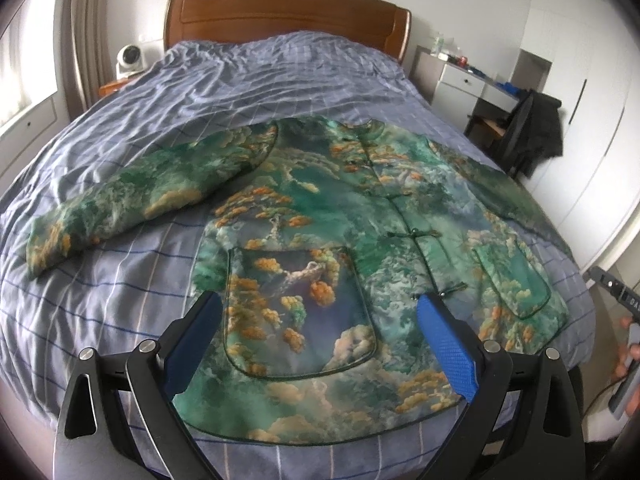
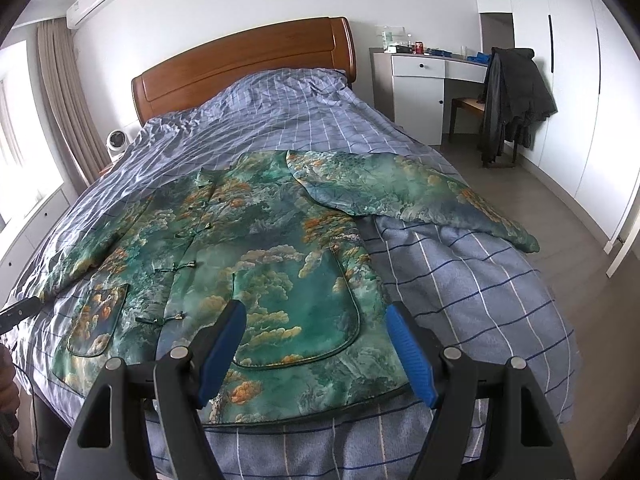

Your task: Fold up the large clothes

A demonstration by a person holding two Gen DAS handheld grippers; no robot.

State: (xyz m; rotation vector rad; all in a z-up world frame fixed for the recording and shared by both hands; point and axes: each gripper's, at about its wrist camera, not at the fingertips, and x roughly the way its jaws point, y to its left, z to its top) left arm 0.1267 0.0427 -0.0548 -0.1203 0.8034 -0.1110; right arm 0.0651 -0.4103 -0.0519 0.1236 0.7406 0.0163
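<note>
Hovering over the near hem with nothing held: left gripper [image 1: 320, 312] has its jaws spread wide and empty, right gripper [image 2: 316, 324] the same, both angled down at the jacket [image 1: 360, 216].

Risks, my read:
- Pads closing on the top layer only. The quilted front looks thick and the patch pocket [image 1: 300, 312] sits right between the left jaws; a pinch there may lift the pocket flap or front panel and leave the back layer on the duvet [image 1: 256, 80].
- Pads taking duvet along with the hem. The hem lies at the near edge of the bed, just below both sets of fingertips, and the cover under it is loose and wrinkled.
- Uneven lift. Each gripper sits over its own front pocket; if one grabs deeper than the other, the fold line skews.
- Sleeves dragging. Both lie splayed outward, well beyond the fingertips.

Jacket position: flat, front up, buttoned, collar at the far end towards the headboard [image 1: 288, 12]. Right-side pocket [image 2: 304, 308] lies between the right jaws.
</note>
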